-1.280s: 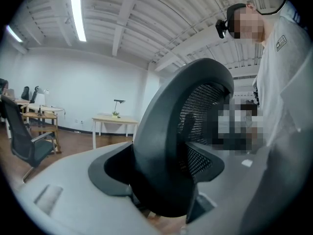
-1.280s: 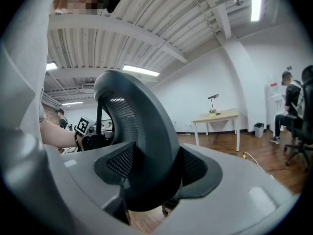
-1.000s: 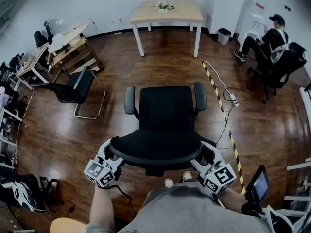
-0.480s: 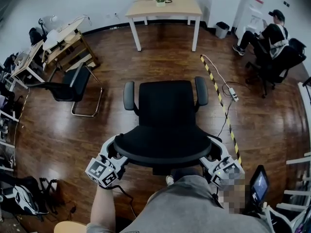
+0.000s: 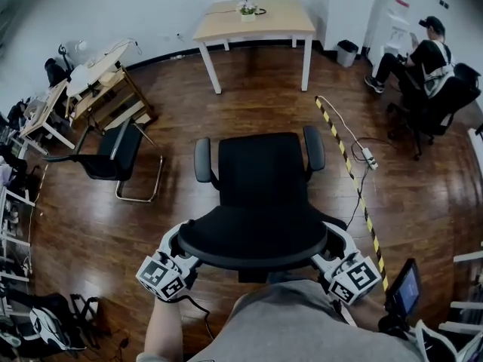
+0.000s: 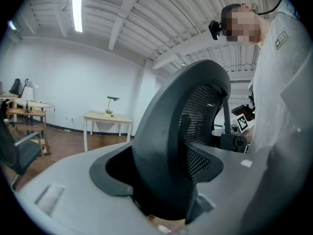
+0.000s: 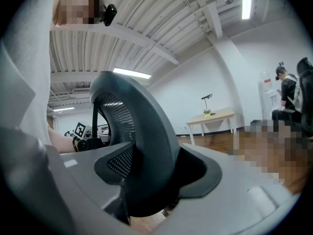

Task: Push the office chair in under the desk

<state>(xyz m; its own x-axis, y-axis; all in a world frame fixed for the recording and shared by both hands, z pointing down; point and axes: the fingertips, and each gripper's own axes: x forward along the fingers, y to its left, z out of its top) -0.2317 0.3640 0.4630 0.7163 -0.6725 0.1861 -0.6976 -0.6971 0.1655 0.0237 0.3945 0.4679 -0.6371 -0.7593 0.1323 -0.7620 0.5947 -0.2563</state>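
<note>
L tongs [image 5: 179, 246] + R tongs [image 5: 330, 246] each clamping, jaws part-open, on outer rim of backrest [image 5: 253, 240] between them, prob. for even, straight push. Rest of office chair [image 5: 260, 173] sitting just ahead of tongs, facing surface [image 5: 256, 19] well beyond; not yet under.
</note>
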